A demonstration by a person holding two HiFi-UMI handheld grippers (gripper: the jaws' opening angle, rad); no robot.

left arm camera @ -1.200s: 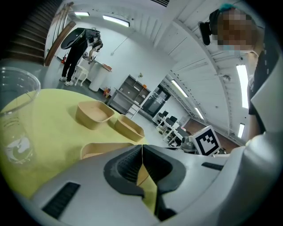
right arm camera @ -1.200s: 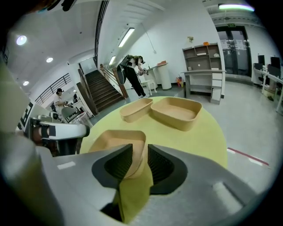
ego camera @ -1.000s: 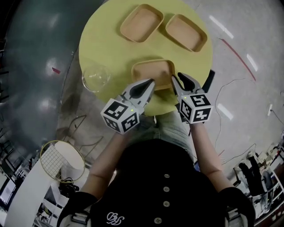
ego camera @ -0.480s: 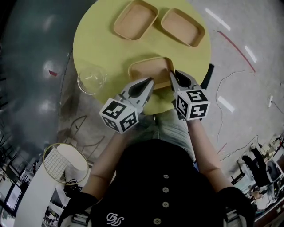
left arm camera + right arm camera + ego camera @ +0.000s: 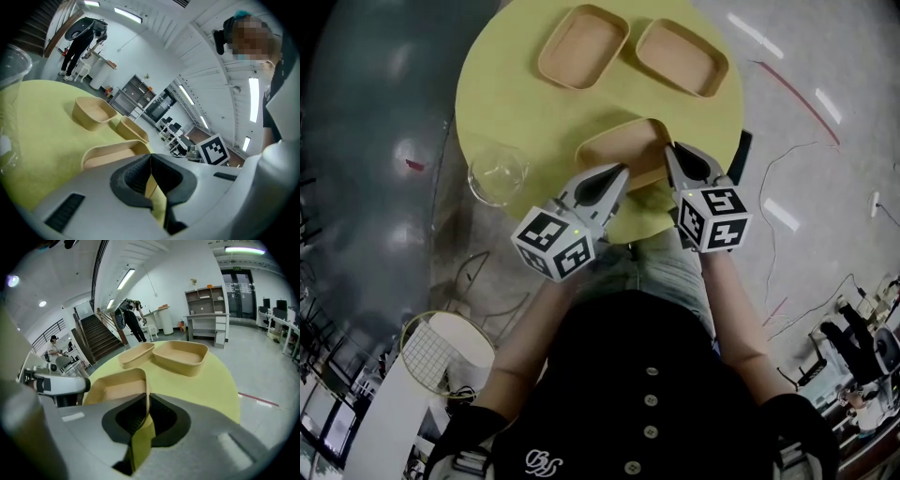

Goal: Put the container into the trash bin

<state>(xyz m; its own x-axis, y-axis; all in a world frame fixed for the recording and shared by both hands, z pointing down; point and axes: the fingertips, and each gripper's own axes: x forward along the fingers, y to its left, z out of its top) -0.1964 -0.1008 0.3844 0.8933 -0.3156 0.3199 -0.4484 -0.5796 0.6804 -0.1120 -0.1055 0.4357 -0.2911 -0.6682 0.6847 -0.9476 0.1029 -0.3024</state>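
The right gripper's (image 5: 148,399) jaws are closing, pinching the near wall of the shallow tan rectangular container (image 5: 115,389); the left gripper (image 5: 150,158) is pressed together, empty, just beside it; the container lies at the round yellow table's (image 5: 206,385) near edge.

The right gripper (image 5: 146,401) occupies the bottom of the frame, its jaws closing on the near wall of a tan container (image 5: 117,389). The thin wall stands upright between the dark pads, which touch it on both sides. The container rests on a round yellow table (image 5: 211,385). Toward the table's far edge sit a second tan tray (image 5: 136,355) and a third tan tray (image 5: 180,357), close side by side. The left gripper (image 5: 58,384) shows at the left, just beside the gripped container. Beyond the table: a staircase (image 5: 96,341), a shelf unit (image 5: 206,310), a standing person (image 5: 133,319) and a red floor line (image 5: 258,399)
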